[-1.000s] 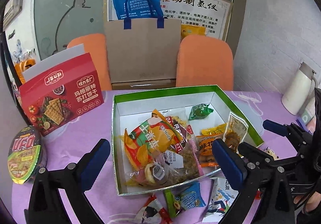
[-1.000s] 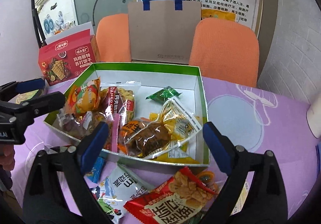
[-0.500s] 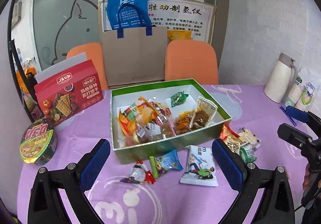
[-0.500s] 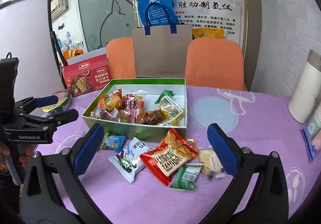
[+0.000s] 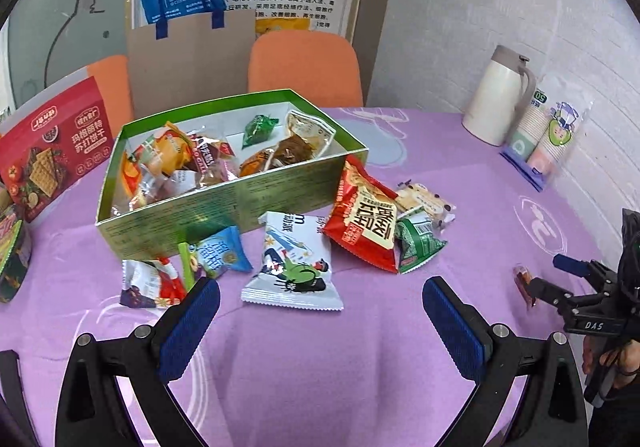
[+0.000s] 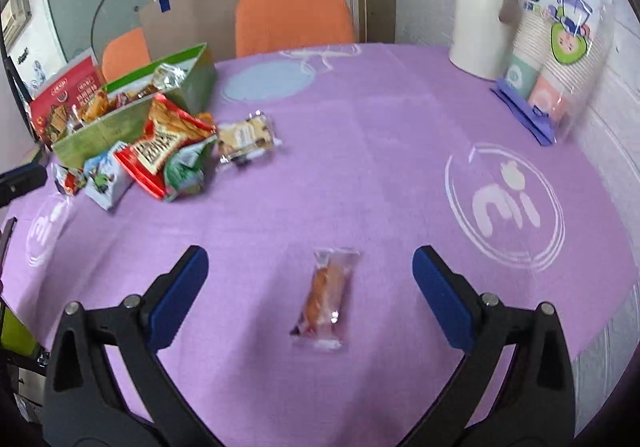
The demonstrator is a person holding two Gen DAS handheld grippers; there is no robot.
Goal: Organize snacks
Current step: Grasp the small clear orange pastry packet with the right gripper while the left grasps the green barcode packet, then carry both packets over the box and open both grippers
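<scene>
Purple tablecloth carries the green snack box, packets piled along its front. Right gripper is spread wide around a lone clear-wrapped sausage snack, not touching. Left gripper is spread too, holding nothing.

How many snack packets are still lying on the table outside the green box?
7. Six cluster before the box: red-white, blue, white cartoon, big red, green, cookie. One sausage packet lies alone by the right gripper. Others may hide underneath.

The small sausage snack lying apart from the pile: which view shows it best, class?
The right wrist view: the sausage snack lies whole and near between the open jaws. The left wrist view shows it small, far right, partly behind the right gripper.
</scene>
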